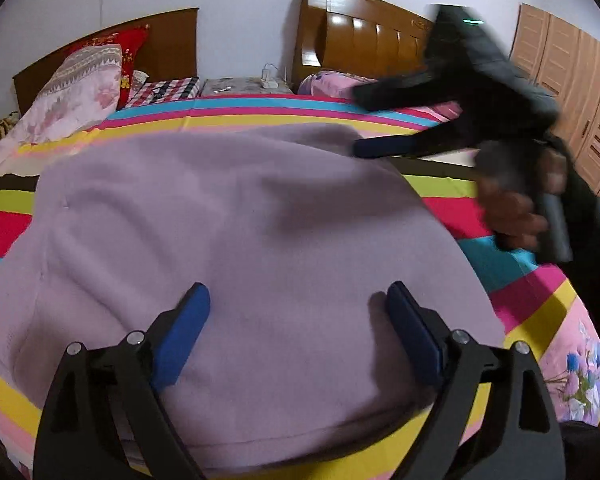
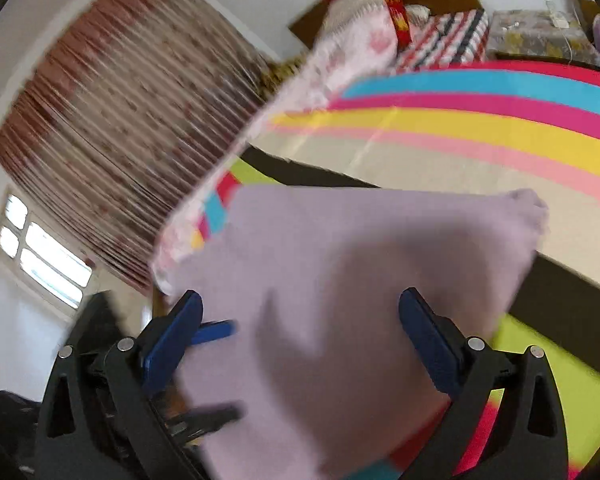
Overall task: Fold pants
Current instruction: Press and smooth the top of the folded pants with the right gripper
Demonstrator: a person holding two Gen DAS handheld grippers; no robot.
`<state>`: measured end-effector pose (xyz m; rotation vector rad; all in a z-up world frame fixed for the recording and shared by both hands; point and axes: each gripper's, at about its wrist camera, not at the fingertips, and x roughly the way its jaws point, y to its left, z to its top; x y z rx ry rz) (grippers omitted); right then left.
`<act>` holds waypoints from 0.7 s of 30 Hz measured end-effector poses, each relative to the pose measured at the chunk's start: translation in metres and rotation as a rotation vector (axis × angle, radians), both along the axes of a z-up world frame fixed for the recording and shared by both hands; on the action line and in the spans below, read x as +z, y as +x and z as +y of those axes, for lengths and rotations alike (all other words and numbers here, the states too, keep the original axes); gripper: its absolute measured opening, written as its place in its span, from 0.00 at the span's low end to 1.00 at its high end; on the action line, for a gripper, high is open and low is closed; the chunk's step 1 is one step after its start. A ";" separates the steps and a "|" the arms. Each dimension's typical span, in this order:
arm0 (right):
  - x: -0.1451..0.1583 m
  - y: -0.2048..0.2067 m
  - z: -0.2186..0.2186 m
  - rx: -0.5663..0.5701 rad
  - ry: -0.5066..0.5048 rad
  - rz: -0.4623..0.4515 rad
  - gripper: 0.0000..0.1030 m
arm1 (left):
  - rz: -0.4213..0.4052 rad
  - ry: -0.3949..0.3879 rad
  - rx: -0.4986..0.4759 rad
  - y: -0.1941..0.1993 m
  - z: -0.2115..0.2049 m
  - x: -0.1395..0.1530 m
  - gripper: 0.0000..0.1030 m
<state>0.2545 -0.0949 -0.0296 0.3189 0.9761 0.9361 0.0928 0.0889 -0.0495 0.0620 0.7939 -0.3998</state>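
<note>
The lilac pants (image 1: 228, 216) lie folded in a broad pad on the striped bedsheet (image 1: 460, 200). My left gripper (image 1: 296, 304) hovers over their near part, open, its blue pads spread wide with only flat cloth below. My right gripper (image 1: 364, 120) shows blurred at the upper right, open beyond the pants' far edge, held by a hand (image 1: 516, 208). In the right wrist view the right gripper (image 2: 300, 304) is open above the pants (image 2: 360, 264), nothing pinched. The left gripper's fingers (image 2: 216, 330) poke in at the lower left there.
Pillows (image 1: 80, 92) are piled by a wooden headboard (image 1: 172, 48) at the far left. A second headboard (image 1: 364, 40) and a bedside table (image 1: 244, 86) stand behind. Wardrobe doors (image 1: 580, 80) are at the right. A curtain (image 2: 120, 128) and window (image 2: 44, 248) show in the right wrist view.
</note>
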 end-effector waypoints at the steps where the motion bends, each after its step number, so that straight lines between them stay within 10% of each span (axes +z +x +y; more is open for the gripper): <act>1: -0.004 0.015 0.009 -0.037 -0.118 -0.021 0.91 | -0.001 0.002 -0.002 0.000 0.000 -0.001 0.87; 11: 0.003 0.066 -0.019 -0.273 -0.198 -0.052 0.83 | -0.063 -0.030 0.016 -0.014 0.000 -0.005 0.87; 15: 0.032 0.044 0.009 -0.182 -0.153 -0.137 0.87 | -0.070 -0.028 0.017 -0.015 -0.002 -0.004 0.88; 21: -0.008 0.050 0.095 -0.031 -0.623 -0.249 0.90 | -0.074 -0.017 0.033 -0.022 -0.004 -0.002 0.88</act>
